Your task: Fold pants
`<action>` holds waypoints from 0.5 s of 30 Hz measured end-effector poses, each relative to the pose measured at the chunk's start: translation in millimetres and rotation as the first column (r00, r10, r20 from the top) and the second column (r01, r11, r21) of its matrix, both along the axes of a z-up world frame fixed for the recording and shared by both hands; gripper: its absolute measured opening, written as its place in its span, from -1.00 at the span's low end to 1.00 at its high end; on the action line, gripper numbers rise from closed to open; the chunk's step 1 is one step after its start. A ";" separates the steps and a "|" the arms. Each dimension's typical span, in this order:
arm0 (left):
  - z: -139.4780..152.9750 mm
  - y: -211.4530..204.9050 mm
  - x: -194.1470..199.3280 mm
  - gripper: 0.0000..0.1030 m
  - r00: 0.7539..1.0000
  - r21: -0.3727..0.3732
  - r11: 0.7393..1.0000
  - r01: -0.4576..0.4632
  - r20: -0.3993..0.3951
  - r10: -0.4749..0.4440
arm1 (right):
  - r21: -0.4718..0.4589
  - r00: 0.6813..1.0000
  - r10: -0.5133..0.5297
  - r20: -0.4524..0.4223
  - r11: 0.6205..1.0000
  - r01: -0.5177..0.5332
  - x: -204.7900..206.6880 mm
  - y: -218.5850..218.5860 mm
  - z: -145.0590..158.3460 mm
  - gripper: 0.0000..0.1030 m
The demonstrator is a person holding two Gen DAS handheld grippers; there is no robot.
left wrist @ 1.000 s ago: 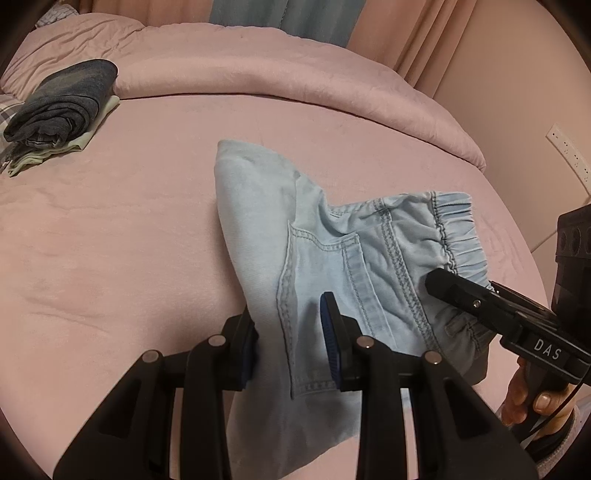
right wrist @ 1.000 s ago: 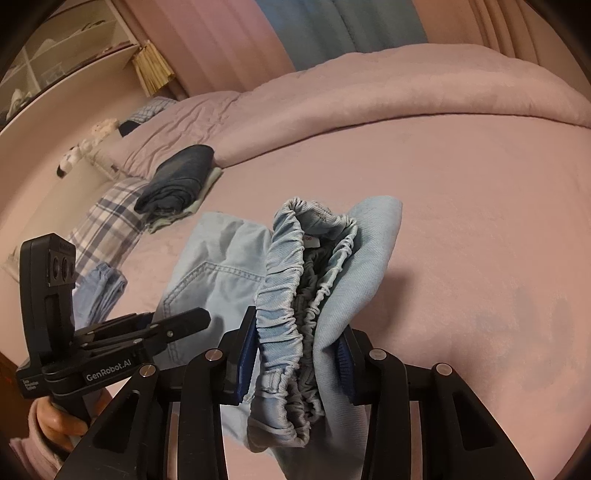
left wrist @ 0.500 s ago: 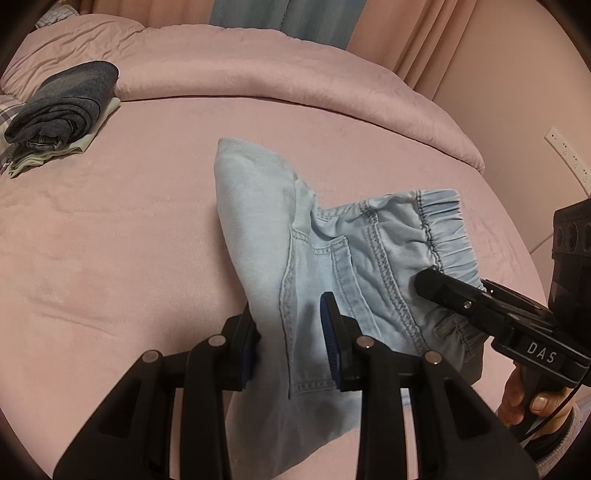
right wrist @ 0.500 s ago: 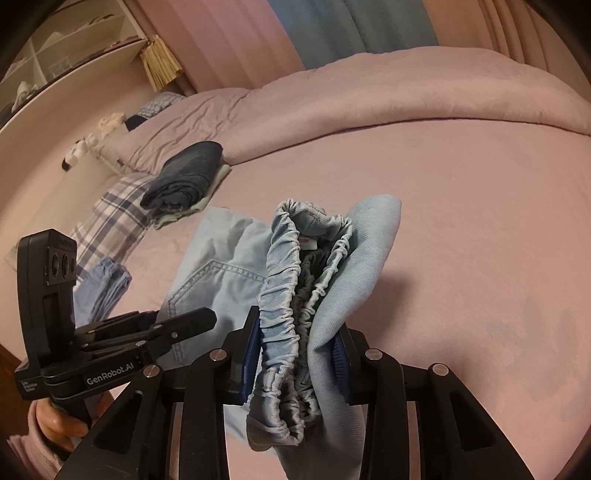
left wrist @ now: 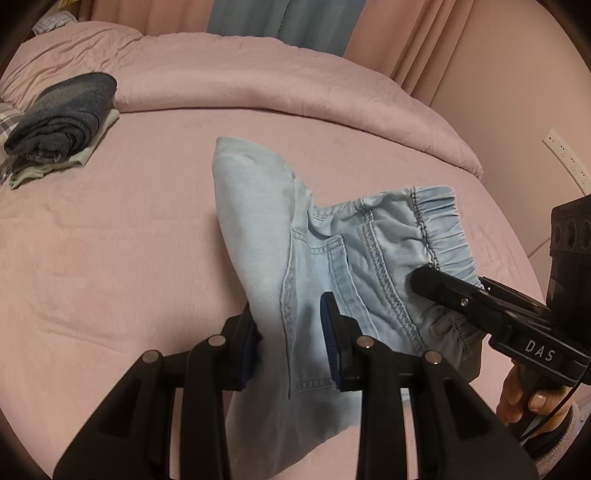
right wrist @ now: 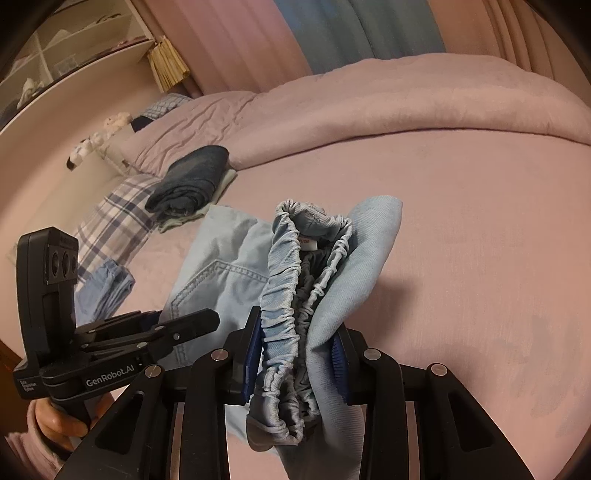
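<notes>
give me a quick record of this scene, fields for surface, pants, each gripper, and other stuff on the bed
surface: pink bed
pants: light blue pants, partly folded, lifted at the near end
left gripper: shut on the pants near a stitched pocket
right gripper: shut on the bunched elastic waistband
other: dark folded garment on a pale one, far left; plaid cloth beside it
backdrop: pink and blue curtains

Both tools are black with blue ribbed pads and silver screws. The left tool (right wrist: 192,325) carries "GenRobot.AI" in white, the right tool (left wrist: 421,275) "DAS".
</notes>
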State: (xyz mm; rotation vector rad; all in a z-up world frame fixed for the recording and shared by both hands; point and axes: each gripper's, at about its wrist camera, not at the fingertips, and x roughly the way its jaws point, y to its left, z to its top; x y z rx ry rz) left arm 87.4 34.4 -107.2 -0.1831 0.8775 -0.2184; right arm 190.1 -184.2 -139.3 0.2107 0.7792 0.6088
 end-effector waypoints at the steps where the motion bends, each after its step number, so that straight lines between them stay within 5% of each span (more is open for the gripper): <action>1: 1.9 0.7 1.6 -0.43 1.000 -0.002 1.000 0.000 0.004 0.000 | 0.002 1.000 -0.001 0.006 1.000 0.001 0.4 -0.4 1.7 -0.31; 15: 25.7 5.2 28.8 -0.43 0.998 0.013 1.000 0.012 0.062 -0.012 | 0.017 0.998 -0.004 0.064 1.000 0.002 24.9 6.0 25.5 -0.31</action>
